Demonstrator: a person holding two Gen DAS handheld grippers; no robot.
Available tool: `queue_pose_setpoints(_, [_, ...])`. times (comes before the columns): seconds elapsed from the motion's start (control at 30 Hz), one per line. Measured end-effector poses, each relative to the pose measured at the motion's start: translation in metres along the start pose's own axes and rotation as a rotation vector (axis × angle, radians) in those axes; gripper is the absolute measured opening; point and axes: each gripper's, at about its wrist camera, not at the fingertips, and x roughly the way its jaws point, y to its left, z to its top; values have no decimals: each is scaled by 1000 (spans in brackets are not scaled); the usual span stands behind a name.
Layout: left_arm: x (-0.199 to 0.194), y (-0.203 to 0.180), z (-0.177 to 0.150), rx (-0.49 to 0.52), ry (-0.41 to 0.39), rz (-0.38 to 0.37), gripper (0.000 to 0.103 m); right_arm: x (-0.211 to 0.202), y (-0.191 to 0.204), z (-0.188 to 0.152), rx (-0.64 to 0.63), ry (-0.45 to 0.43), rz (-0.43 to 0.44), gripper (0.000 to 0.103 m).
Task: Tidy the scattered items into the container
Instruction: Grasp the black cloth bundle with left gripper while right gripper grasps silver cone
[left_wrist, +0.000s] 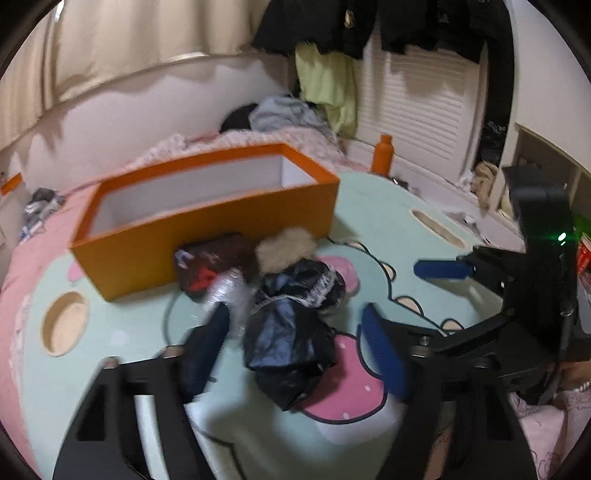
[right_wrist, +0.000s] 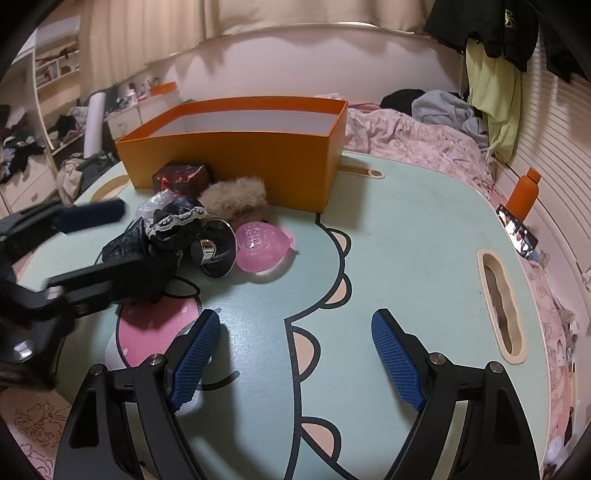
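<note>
An open orange box (left_wrist: 207, 240) (right_wrist: 229, 162) stands at the back of the mint-green table (right_wrist: 406, 240). Scattered in front of it lie a dark red packet (right_wrist: 181, 177), a beige fur ball (right_wrist: 236, 199), a pink balloon (right_wrist: 262, 243), a black round item with a chrome knob (right_wrist: 216, 251) and crumpled clear plastic (left_wrist: 225, 288). A black bundle with lace trim (left_wrist: 291, 343) (right_wrist: 162, 229) sits between the fingers of my left gripper (left_wrist: 295, 314) (right_wrist: 133, 236), with a gap showing on each side. My right gripper (right_wrist: 295, 317) hangs open over bare table.
An orange bottle (right_wrist: 522, 192) and a phone (right_wrist: 517, 229) stand at the table's right edge, near an oval slot (right_wrist: 502, 306). A bed with a pink quilt (right_wrist: 424, 140) lies behind. One blue finger of the right gripper (left_wrist: 443, 268) shows in the left wrist view.
</note>
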Motion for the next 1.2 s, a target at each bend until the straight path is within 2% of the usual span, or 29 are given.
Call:
queue_pose_setpoints(0.03, [6, 1, -1, -7, 31, -12, 42, 0, 0, 0, 0, 0, 0, 84])
queue_pose_setpoints(0.07, [8, 2, -2, -14, 34, -20, 41, 0, 0, 0, -1, 0, 0, 84])
queue_pose_setpoints(0.17, [-2, 5, -6, -32, 2, -35, 36, 0, 0, 0, 0, 0, 1, 84])
queue_pose_setpoints(0.27, [-20, 11, -13, -62, -36, -20, 36, 0, 0, 0, 1, 0, 2, 84])
queue_pose_setpoints(0.4, [-46, 30, -32, -129, -76, 55, 36, -1, -1, 0, 3, -3, 3, 84])
queue_pose_setpoints(0.53, [-55, 50, -52, -180, -64, 153, 36, -10, 1, 0, -5, -45, 36, 84])
queue_pose_setpoints(0.63, [-50, 59, -59, -203, -58, 159, 36, -16, 10, 5, -45, -75, 82, 83])
queue_pose_setpoints(0.7, [-49, 59, -60, -206, -71, 159, 36, -14, 17, 12, -67, -77, 95, 79])
queue_pose_setpoints(0.77, [-47, 58, -61, -203, -82, 164, 36, -11, 26, 21, -96, -79, 94, 66])
queue_pose_setpoints(0.83, [-47, 58, -63, -206, -90, 165, 36, -8, 38, 30, -138, -89, 76, 60])
queue_pose_setpoints(0.93, [-47, 62, -64, -227, -92, 151, 36, -1, 53, 39, -199, -101, 59, 60])
queue_pose_setpoints(1.1, [-45, 62, -65, -232, -93, 151, 36, 21, 60, 45, -224, -48, 18, 57])
queue_pose_setpoints(1.2, [-44, 61, -64, -227, -93, 155, 36, 20, 63, 42, -247, -57, 21, 46])
